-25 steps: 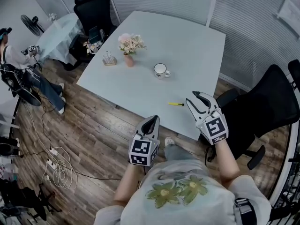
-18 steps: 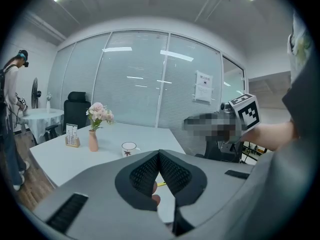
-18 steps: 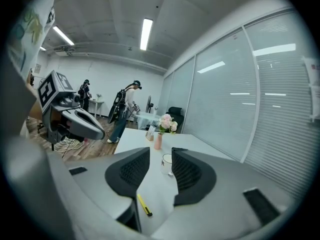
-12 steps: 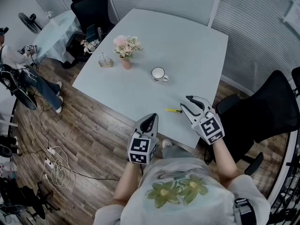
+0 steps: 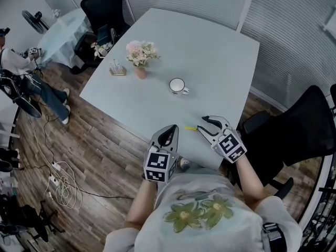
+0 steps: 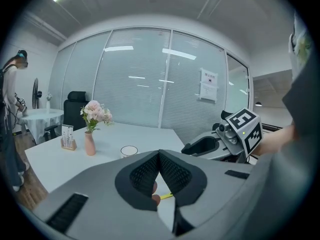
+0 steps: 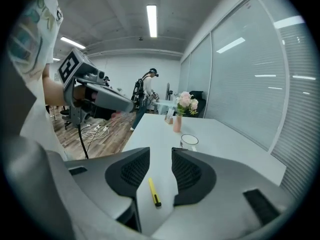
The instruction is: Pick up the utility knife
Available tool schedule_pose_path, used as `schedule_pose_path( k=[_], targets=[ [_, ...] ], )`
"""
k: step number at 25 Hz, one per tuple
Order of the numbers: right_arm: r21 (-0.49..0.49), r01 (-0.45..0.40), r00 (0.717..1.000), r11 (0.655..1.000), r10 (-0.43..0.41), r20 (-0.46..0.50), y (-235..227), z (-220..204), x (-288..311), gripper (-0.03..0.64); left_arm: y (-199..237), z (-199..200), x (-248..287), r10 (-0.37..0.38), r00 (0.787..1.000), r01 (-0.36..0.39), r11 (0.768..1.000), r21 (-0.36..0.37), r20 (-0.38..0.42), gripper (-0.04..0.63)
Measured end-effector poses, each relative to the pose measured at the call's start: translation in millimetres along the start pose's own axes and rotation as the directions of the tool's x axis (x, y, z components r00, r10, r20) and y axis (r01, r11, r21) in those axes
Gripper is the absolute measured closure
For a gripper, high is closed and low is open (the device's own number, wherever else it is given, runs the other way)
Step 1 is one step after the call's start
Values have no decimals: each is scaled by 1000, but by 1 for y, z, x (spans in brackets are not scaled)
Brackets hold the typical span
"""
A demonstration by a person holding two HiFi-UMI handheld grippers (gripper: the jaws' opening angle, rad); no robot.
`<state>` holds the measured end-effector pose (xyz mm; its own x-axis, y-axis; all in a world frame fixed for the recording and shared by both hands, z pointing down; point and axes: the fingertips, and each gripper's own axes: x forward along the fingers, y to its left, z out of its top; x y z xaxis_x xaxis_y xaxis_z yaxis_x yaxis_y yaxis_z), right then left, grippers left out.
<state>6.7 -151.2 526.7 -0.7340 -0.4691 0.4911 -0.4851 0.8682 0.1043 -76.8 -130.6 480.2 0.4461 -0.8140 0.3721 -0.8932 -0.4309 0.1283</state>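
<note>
The utility knife (image 5: 190,128) is a slim yellow bar with a dark tip, lying near the front edge of the pale table (image 5: 210,51). My right gripper (image 5: 201,125) is open just right of it, jaws pointing left at its end. In the right gripper view the knife (image 7: 153,191) lies on the table below and between the parted pads (image 7: 186,173), untouched. My left gripper (image 5: 169,132) is shut and empty, hovering at the table's front edge left of the knife. In the left gripper view its tips (image 6: 159,155) meet, and a sliver of the knife (image 6: 166,196) shows under them.
A white mug (image 5: 178,85) stands mid-table, with a pink vase of flowers (image 5: 139,56) and a small card holder (image 5: 116,69) further left. A black office chair (image 5: 299,125) is close on the right. Cables (image 5: 63,185) lie on the wood floor, and a person (image 5: 16,72) is at the far left.
My right gripper has swung left and down towards the table edge until its open jaws reach the knife's end. The left gripper has barely moved.
</note>
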Motion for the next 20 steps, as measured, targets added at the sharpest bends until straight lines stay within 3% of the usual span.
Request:
schedule_pose_path(
  k=[7,20],
  targets=[
    [-3,-101,992,995,101,-75,9,-31,19,472,6,3,20,3,1000,-3,1000,2,-17,592],
    [22,-176,968,984,177,-178,16,-80,48,472,18,-11,27,15,998,-16,1000,-15,-61,592]
  ],
)
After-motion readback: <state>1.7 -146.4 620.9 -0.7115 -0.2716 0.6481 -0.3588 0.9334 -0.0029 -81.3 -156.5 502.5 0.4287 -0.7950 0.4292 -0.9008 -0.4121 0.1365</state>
